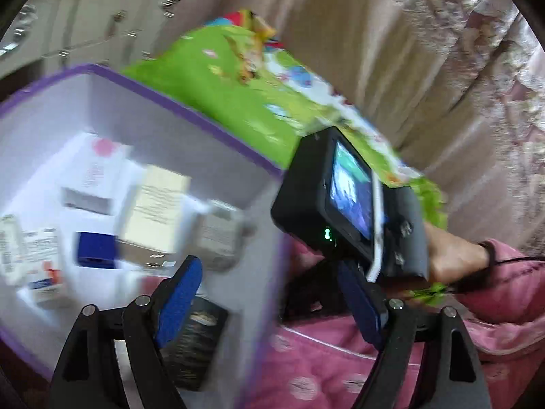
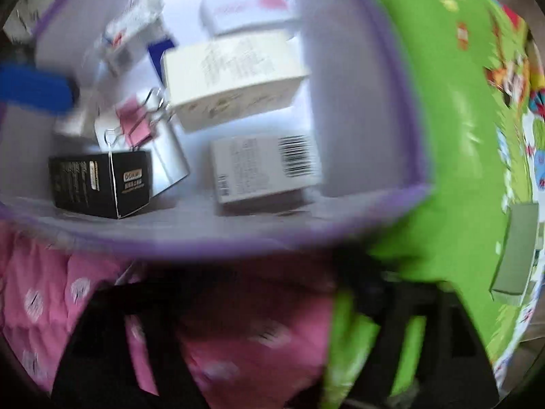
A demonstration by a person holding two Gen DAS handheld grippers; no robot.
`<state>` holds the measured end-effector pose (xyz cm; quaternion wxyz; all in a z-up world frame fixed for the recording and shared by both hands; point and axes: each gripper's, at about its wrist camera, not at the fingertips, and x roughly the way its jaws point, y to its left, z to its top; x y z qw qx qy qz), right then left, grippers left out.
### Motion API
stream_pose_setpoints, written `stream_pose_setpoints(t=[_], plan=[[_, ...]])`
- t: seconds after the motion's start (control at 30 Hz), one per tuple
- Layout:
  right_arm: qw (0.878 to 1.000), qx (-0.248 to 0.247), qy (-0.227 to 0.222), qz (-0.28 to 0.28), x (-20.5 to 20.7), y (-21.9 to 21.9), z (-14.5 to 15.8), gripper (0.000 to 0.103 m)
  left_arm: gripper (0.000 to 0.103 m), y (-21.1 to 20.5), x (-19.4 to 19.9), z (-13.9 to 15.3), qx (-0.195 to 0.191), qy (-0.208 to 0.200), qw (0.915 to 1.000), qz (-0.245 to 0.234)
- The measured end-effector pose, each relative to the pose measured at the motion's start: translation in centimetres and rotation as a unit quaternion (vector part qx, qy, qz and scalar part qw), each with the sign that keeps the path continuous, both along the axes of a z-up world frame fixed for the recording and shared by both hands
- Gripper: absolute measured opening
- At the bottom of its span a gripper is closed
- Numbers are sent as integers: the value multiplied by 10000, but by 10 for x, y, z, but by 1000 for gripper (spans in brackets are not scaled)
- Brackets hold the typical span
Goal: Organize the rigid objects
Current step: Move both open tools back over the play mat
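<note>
The step in hand looked like the drop-off: most of the small boxes already lay inside the purple-rimmed storage box [image 2: 402,102], and both hands worked at its near rim.

The left tongs [image 1: 269,303] stood released, blue pads well apart with nothing between them, one pad over the box's near corner and the other outside it, above the pink dotted quilt [image 1: 327,368]. The right tongs [image 2: 272,323] were a dark blur low in their own view, just outside the near wall. Nothing showed between them and they read as spread, though the blur left the fingertips unclear.

Inside the box, the cream carton [image 2: 235,78] lay tilted near the middle. The grey carton with a barcode [image 2: 265,170] lay beside the right wall. The black carton [image 2: 102,184] stood against the near wall. A pink binder clip [image 2: 136,122] rested between the black and cream cartons, and a white carton with a pink mark [image 2: 245,13] lay by the far wall.

One grey-green carton [image 2: 514,248] lay outside the box, well to its right on the green printed mat [image 2: 442,136]. By my judgement the next move called for the right hand to swing out to it, close on its narrow sides, and carry it back over the rim.
</note>
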<state>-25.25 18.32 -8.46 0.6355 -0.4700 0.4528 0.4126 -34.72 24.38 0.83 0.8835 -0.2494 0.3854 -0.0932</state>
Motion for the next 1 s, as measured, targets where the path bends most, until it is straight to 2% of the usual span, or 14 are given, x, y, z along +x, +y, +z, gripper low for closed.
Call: stream_pose_setpoints(t=[0.1, 0.17, 0.2, 0.23, 0.37, 0.4, 0.43, 0.5, 0.6, 0.73, 0.8, 0.87, 0.97, 1.0], plan=[[9985, -149, -505, -145, -5, 12, -18, 102, 83, 11, -5, -17, 79, 236, 9996, 134], [9958, -157, -906, -49, -10, 14, -27, 99, 82, 6, -11, -17, 351, 130, 9993, 59], [9954, -116, -947, -39, -11, 14, -26, 93, 82, 5, -13, -14, 376, 44, 9993, 47], [9965, -153, -821, 3, -11, 14, -27, 49, 83, 5, -15, -12, 335, -21, 9994, 65], [9973, 22, -729, -62, -7, 8, -24, 45, 85, 22, -20, -7, -273, -309, 9990, 196], [9978, 121, -638, -108, -7, 4, -19, 15, 85, 26, -22, -5, -344, -359, 9985, 234], [9979, 271, -548, -199, -5, -2, -8, 1, 85, 30, -23, -2, -357, -390, 9980, 337], [9968, 605, -448, -281, 0, -17, 17, 1, 85, 30, -23, 3, -247, -407, 9979, 438], [9895, 1189, 60, -815, 27, -47, 42, 1, 85, 32, -16, 3, -115, -416, 9981, 442], [9773, 1670, 411, -1241, 48, -82, 56, 1, 85, 34, -10, -2, -450, -357, 9978, 329], [9747, 1767, 658, -1201, 37, -84, 56, 1, 85, 30, -12, -1, -499, -348, 9981, 125], [9752, 1733, 851, -1084, 25, -88, 52, 10, 85, 22, -11, 2, -331, -303, 9990, -12], [9853, 1481, 586, -614, 15, -62, 41, 28, 85, 17, -7, 4, -265, -249, 9993, -15], [9873, 1406, 556, -484, 9, -56, 36, 43, 85, 19, -7, 4, -294, -241, 9993, 12]])
